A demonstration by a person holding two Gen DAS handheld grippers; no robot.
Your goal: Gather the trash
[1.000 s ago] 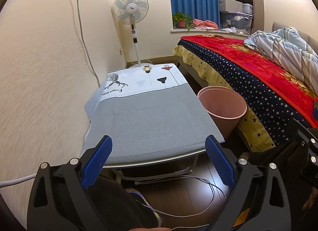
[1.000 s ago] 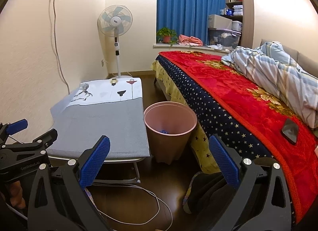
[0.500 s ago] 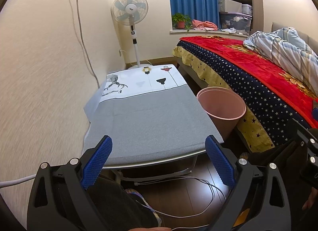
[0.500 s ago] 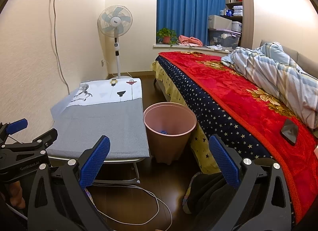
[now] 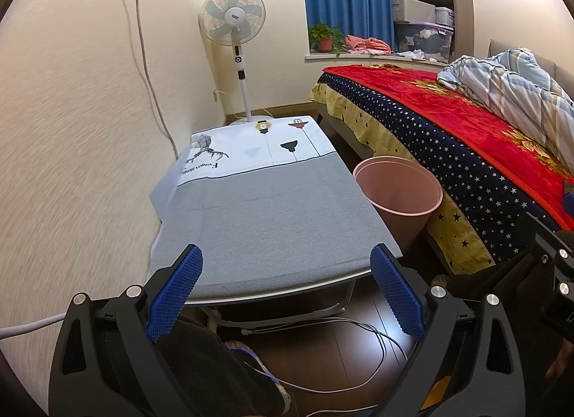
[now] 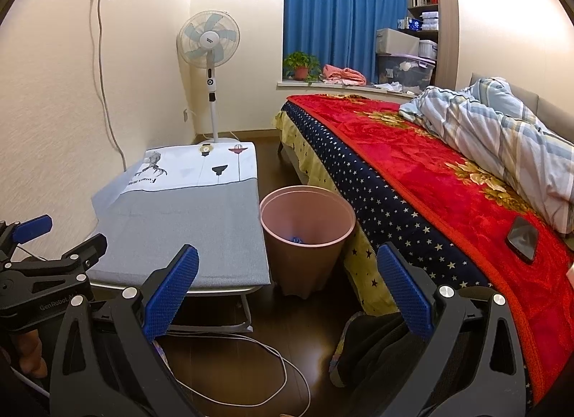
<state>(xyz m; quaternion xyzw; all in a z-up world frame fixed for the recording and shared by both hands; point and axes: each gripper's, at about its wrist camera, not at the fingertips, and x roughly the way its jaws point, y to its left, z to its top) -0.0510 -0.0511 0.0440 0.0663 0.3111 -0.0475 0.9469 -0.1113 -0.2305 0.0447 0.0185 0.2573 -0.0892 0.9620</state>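
Observation:
A pink waste bin stands on the dark floor between the low table and the bed; a small blue scrap lies at its bottom. In the left wrist view the pink waste bin shows only its rim and inner wall. My left gripper hangs open over the near edge of the grey-covered table, nothing between its blue pads. My right gripper is open too, held near the bin's front, empty. The left gripper also shows at the left edge of the right wrist view.
A bed with a red blanket fills the right side, a dark phone on it. A standing fan is at the far wall. White cables trail on the floor under the table. Dark cloth lies by the bed.
Both views have crept slightly; the table and bin sit almost where they were. Both grippers stay open and empty.

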